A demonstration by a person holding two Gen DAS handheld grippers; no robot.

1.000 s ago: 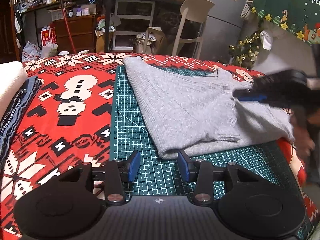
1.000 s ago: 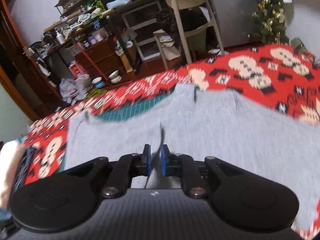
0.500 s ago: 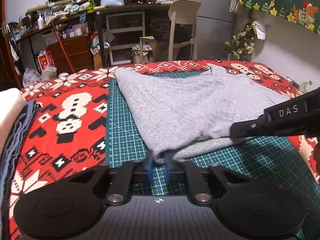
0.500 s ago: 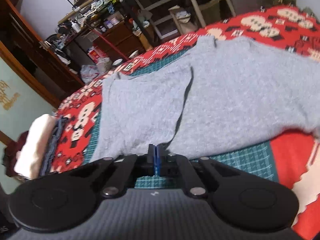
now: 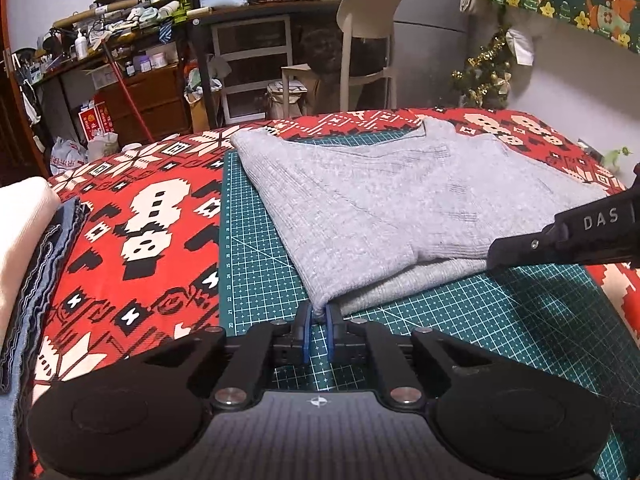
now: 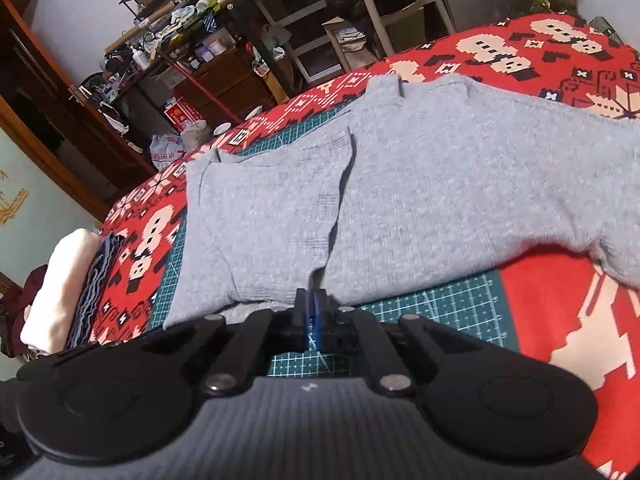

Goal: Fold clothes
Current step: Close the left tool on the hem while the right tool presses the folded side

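Grey ribbed-knit sweater (image 5: 360,208), both claws pinching its hem

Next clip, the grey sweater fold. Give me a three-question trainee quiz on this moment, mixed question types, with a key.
1. True or false: the left gripper is shut on the near corner of the grey sweater.
2. The sweater lies mostly on: A) a bare wooden floor, B) the green cutting mat, C) a chair seat.
3. Fill in: the right gripper pinches the sweater's near ____.

Key: 1 true; 2 B; 3 edge.
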